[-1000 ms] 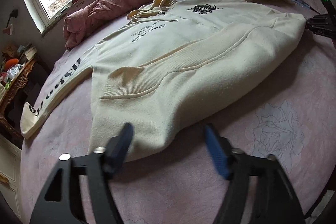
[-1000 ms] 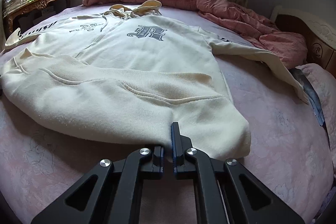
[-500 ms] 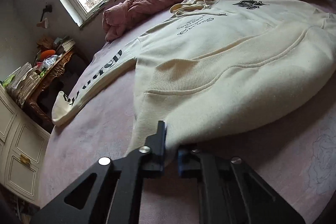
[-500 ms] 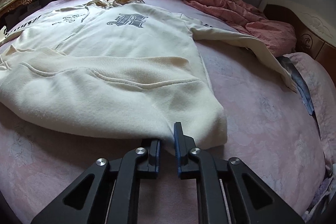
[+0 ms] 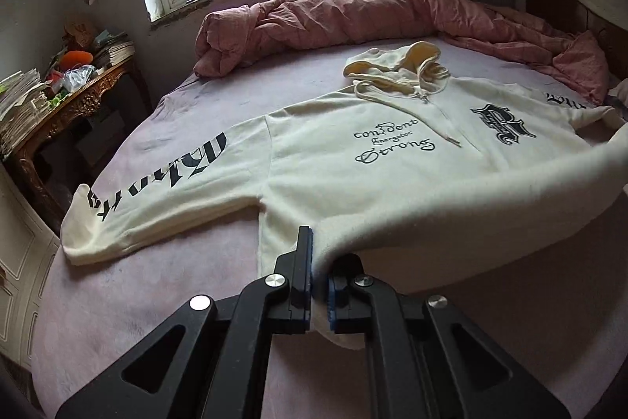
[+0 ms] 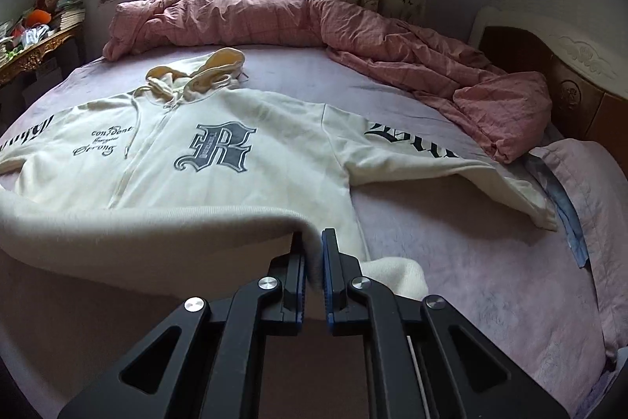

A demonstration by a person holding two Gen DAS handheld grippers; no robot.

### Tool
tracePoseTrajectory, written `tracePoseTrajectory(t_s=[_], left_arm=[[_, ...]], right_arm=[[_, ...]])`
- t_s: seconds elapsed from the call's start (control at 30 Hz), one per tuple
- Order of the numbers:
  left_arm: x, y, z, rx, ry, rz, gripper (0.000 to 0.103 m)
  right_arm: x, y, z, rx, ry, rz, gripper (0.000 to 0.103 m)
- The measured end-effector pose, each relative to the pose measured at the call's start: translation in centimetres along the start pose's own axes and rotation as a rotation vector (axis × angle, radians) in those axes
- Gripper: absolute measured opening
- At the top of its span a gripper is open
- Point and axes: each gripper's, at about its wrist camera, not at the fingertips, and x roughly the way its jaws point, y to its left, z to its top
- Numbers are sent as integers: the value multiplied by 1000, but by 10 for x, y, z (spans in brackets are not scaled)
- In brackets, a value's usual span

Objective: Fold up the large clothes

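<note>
One cream fleece zip hoodie with black gothic lettering (image 5: 353,179) lies face up on the bed's pale lilac sheet (image 5: 157,301), hood toward the window, both sleeves spread out to the sides. Its bottom hem is raised off the sheet at two corners. Left claw (image 5: 320,285) clenched on the hem's left corner, cloth pinched between the blue pads; right claw (image 6: 313,271) likewise clenched on the right corner (image 6: 341,222), a tail of hem hanging past it. Handling, as a judgement: thick, soft, limp fabric, fairly heavy for clothing; it sags between the two grips and will drag rather than slide. Not fragile, not slippery. Hem corners look a sound hold for carrying the lower half up toward the chest; sleeves would want taking at the cuffs. Count: one hoodie, two sleeves, one hood, two drawcords, two claws. One rumpled pink quilt (image 6: 353,38) is heaped along the far edge, clear of the garment except near the right sleeve.
</note>
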Motion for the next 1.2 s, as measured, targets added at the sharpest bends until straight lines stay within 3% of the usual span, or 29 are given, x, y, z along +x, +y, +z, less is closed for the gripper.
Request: tracePoseTrajectory(t_s=[0.07,0.17,0.27,0.4,0.43,0.53,0.6,0.67,0.7,0.77,0.8,0.83,0.97,1.1,1.2], left_arm=[[21,-3,1,14,-9,52,7],[50,-14,-7,114,-30,126,7],[67,-10,-15,74,-18,77,7],[63,-9,-17,90,-47,70,10],[62,-11,-18,96,-48,72,14],[57,-10,-21,96,-68,132,38],[51,-2,-22,61,-79,129,51],[43,8,-22,8,-90,87,64],[39,13,-22,-18,-93,63,65],[31,22,-22,-67,-99,14,68],[27,25,-21,-79,-106,1,71],[22,26,-21,-86,-117,4,75],[9,24,-20,-100,-151,9,96],[7,20,-18,-88,-159,-19,103],[20,14,-18,-58,-120,18,103]], right_arm=[[17,3,11,8,-13,-4,8],[42,19,15,-61,-53,-59,8],[62,28,10,-104,-31,-52,8],[83,25,1,-81,7,-12,8],[87,23,-1,-84,7,-3,8],[89,17,-7,-81,2,32,8],[83,12,-10,-64,-7,60,11],[74,6,-10,-39,-21,95,17],[67,2,-10,-19,-34,115,22],[52,-8,-10,23,-75,134,46],[44,-12,-9,46,-105,124,72],[35,-18,-10,69,-152,122,82],[19,-34,-7,115,-198,137,82],[36,-39,-9,117,-94,134,82],[61,-37,-15,73,-14,44,82]])
